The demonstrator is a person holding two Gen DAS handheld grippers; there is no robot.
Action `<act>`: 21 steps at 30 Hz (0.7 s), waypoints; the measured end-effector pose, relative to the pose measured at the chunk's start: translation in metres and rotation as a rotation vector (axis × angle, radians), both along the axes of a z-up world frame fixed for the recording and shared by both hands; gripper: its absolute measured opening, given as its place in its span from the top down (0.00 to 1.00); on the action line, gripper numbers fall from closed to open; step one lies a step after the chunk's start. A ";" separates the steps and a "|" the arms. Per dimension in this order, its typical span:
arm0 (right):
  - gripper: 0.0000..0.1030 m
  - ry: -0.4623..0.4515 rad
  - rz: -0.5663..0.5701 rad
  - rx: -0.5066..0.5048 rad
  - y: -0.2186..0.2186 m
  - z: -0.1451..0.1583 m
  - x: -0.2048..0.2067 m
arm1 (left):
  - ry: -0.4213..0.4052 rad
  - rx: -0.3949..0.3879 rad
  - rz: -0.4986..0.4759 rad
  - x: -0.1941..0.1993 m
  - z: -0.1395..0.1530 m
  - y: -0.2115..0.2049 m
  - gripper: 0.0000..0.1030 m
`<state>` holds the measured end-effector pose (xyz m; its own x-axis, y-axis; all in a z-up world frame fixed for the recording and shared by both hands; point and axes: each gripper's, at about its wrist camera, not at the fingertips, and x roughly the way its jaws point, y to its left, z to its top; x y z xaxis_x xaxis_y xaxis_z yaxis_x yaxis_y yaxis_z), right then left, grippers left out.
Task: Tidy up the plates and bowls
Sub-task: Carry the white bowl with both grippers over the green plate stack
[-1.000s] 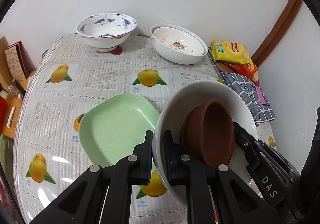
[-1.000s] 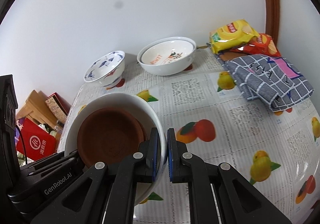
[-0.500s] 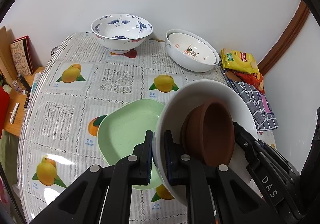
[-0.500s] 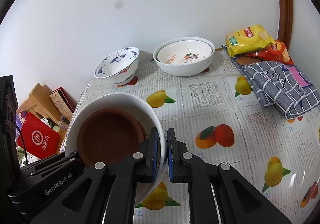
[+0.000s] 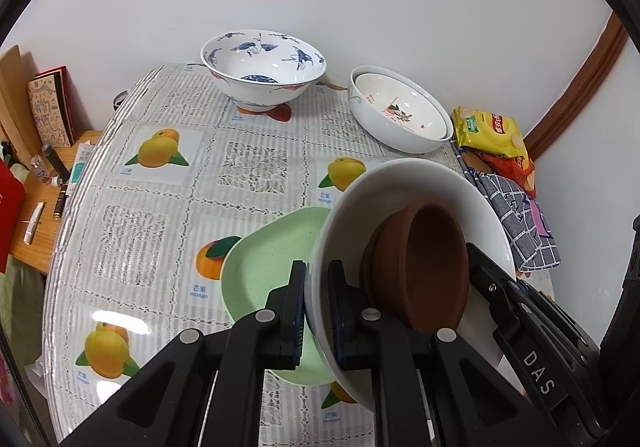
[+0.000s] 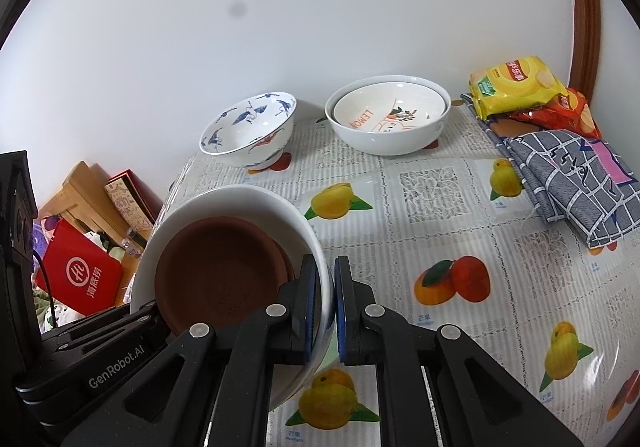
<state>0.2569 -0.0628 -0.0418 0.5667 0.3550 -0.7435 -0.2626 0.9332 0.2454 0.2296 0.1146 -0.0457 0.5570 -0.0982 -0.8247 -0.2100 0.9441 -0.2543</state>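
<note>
Both grippers hold one large white bowl (image 5: 408, 183) by opposite sides of its rim, above the table. A brown bowl (image 5: 428, 267) sits inside it. My left gripper (image 5: 318, 311) is shut on the rim's left side. My right gripper (image 6: 331, 303) is shut on the rim's right side; the white bowl (image 6: 240, 203) and brown bowl (image 6: 216, 271) show there too. A light green plate (image 5: 264, 271) lies on the table below the bowl. A blue-patterned bowl (image 5: 262, 67) and two nested white bowls (image 5: 400, 115) stand at the back.
The table has a fruit-print cloth (image 6: 432, 215). Snack bags (image 6: 520, 91) and a folded grey checked cloth (image 6: 568, 175) lie at the right. A low wooden shelf with a red box (image 6: 78, 275) and small items stands left of the table.
Both grippers have lifted the white bowl with the brown bowl higher and back; the table and back bowls look farther below. The grip is unchanged.
</note>
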 end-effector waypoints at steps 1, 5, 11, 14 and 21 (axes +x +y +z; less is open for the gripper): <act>0.91 0.001 0.002 0.001 0.001 0.000 0.000 | 0.001 0.000 0.002 0.000 0.000 0.001 0.90; 0.91 0.004 0.010 0.004 0.006 -0.004 0.002 | 0.004 0.000 0.012 -0.001 -0.002 0.007 0.90; 0.91 0.010 0.024 0.006 0.015 -0.007 0.003 | 0.012 0.002 0.026 -0.001 -0.006 0.016 0.90; 0.91 0.015 0.031 0.006 0.019 -0.010 0.005 | 0.018 0.002 0.031 -0.001 -0.009 0.020 0.90; 0.91 0.032 0.038 0.010 0.024 -0.017 0.008 | 0.034 0.003 0.037 0.001 -0.017 0.024 0.90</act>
<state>0.2646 -0.0390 -0.0587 0.5282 0.3833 -0.7577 -0.2898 0.9201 0.2634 0.2308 0.1385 -0.0626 0.5322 -0.0752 -0.8433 -0.2535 0.9362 -0.2435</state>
